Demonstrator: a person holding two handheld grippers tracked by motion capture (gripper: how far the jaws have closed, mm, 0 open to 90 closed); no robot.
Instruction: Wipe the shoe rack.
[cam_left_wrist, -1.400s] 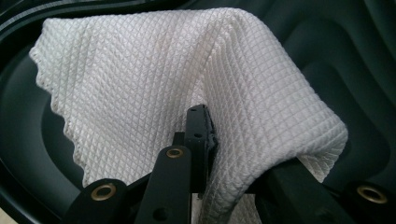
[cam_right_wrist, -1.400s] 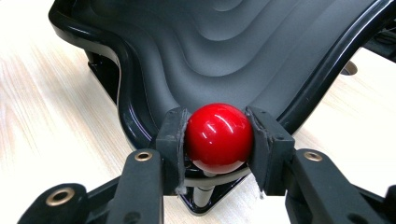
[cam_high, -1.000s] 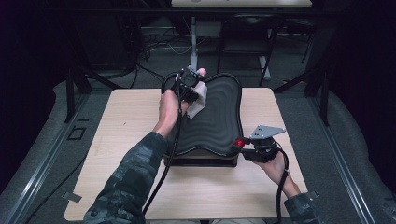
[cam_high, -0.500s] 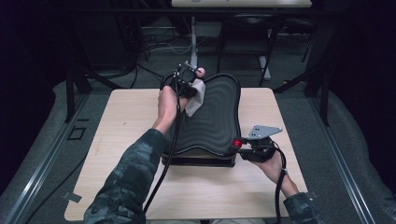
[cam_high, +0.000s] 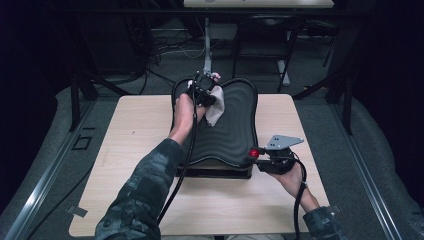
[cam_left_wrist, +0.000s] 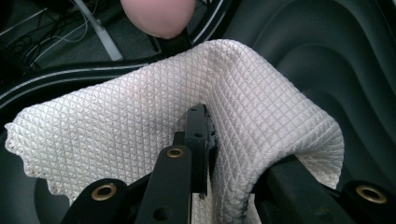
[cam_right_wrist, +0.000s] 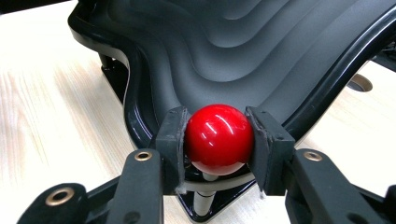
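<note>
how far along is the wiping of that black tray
Done: cannot tell, no wiped patch stands out. In hand: the left gripper is shut on the white cloth at the far end of the black tray, while the right gripper clamps the red knob. Left: probably the near ridges.

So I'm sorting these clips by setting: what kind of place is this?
Probably a lab or recording workspace, not a home: a bare wooden table ringed by dark metal frame posts, loose cables on the grey floor, and a black ridged board set out alone.
</note>
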